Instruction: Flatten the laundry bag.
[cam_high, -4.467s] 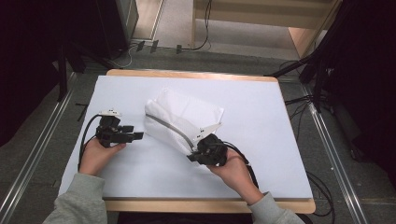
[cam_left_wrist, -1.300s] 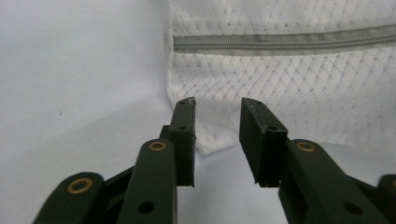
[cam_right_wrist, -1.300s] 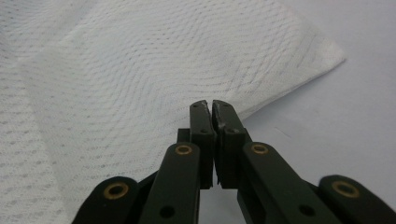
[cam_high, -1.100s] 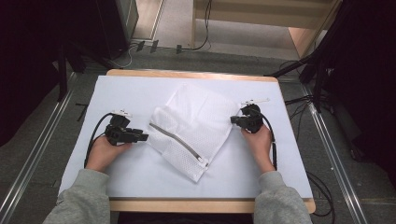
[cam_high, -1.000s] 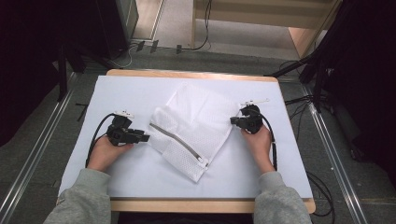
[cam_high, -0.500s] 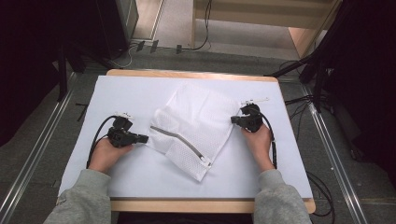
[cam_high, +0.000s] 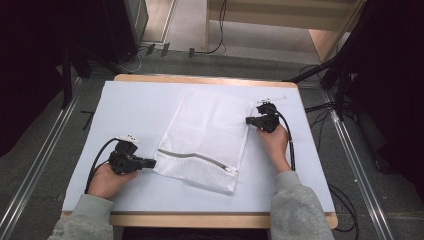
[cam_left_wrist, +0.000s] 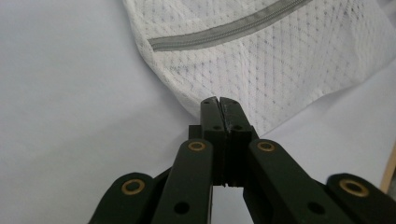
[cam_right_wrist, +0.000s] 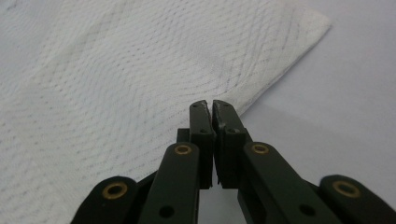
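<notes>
A white mesh laundry bag (cam_high: 210, 135) lies flat on the white table cover (cam_high: 135, 110), with its grey zipper (cam_high: 195, 156) along the near end. My left gripper (cam_high: 151, 162) is shut on the bag's near-left corner; in the left gripper view the jaws (cam_left_wrist: 218, 100) meet on the bag's hem (cam_left_wrist: 280, 60), just below the zipper (cam_left_wrist: 224, 30). My right gripper (cam_high: 248, 120) grips the bag's far-right edge. In the right gripper view its jaws (cam_right_wrist: 208, 105) stand pressed together on the mesh edge (cam_right_wrist: 140, 70).
A small white strip (cam_high: 272, 98) lies just beyond the right gripper. The table's wooden edge (cam_high: 200, 220) runs along the near side. Cables (cam_high: 320, 107) trail on the floor to the right, and metal rails (cam_high: 30, 185) flank the table.
My left gripper has moved toward the near edge with the bag's corner in it, swinging the zipper end round and spreading the bag flat. The right gripper has stayed in place.
</notes>
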